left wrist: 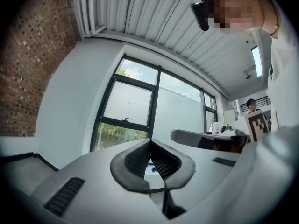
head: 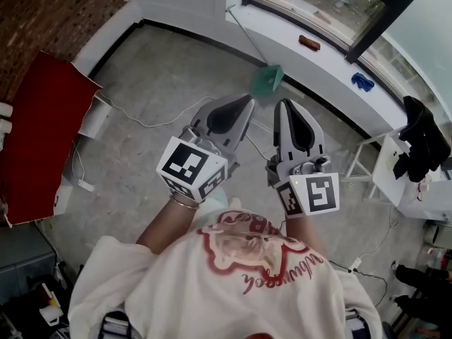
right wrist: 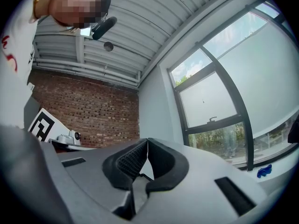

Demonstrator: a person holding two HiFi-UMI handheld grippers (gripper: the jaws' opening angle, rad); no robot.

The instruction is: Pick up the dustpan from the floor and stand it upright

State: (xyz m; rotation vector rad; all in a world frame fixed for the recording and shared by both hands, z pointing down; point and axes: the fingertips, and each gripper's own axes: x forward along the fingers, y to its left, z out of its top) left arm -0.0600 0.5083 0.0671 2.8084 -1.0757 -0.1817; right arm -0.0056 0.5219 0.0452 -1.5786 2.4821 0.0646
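Two hand-held grippers point toward the window ledge (head: 332, 66) as we look down from the head view: the left gripper (head: 242, 103) and the right gripper (head: 284, 106), side by side and close together, marker cubes turned back toward the person's white printed shirt (head: 233, 288). Both pairs of tongs are pressed together at the tips and pinch nothing. Each gripper's own view shows its ribbed pads meeting, with only window and wall beyond.

The teal-green dustpan (head: 270, 78) lies on the concrete floor (head: 162, 76) at the foot of the wall below the window ledge, beyond the jaw tips and touched by neither gripper. A thin pale shaft slants from it up toward the ledge's left end.

On the ledge itself we see a small brown object (head: 308, 43) and, farther right, a blue object (head: 361, 81). A dark garment (head: 421, 136) hangs over a white stand off the ledge's right end. Far to the left of the ledge, a red panel (head: 42, 133) sits below the brick wall (head: 49, 13), with a white cable (head: 141, 121) trailing over the floor between panel and ledge.
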